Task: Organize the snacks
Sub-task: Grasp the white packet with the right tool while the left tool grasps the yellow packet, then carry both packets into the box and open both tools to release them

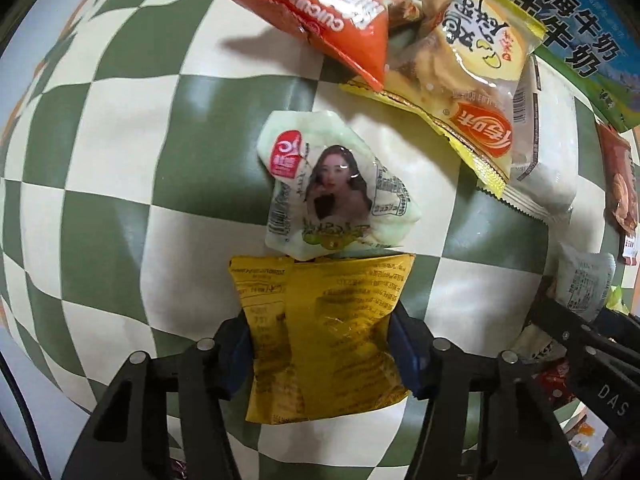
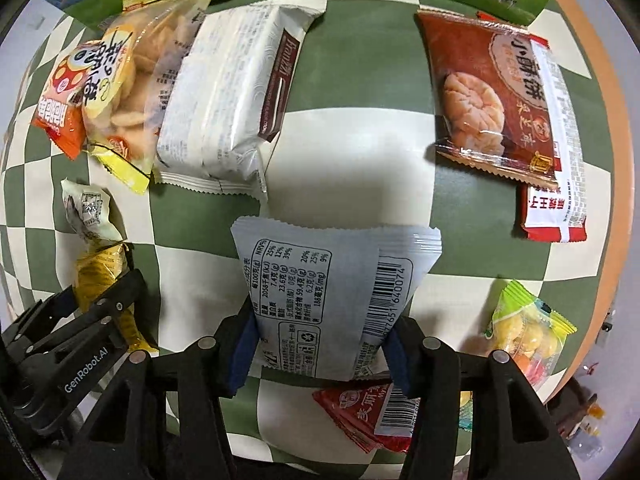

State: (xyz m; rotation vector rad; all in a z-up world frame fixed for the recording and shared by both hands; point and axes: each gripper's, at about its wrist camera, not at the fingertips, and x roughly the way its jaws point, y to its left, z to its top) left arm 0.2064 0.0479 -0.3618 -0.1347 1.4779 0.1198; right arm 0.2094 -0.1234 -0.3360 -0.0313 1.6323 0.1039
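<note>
My left gripper is shut on a yellow snack packet, held just above the checkered cloth; it also shows in the right wrist view. A pale green packet with a woman's photo lies right beyond its top edge. My right gripper is shut on a light grey packet with a barcode, back side up. The left gripper shows at the lower left of the right wrist view, and the right gripper at the lower right of the left wrist view.
At the back lie an orange packet, a yellow-edged cracker bag and a white packet. A brown pastry packet lies at the right, over a red-and-white one. A green candy bag and a red packet lie near. A milk carton stands behind.
</note>
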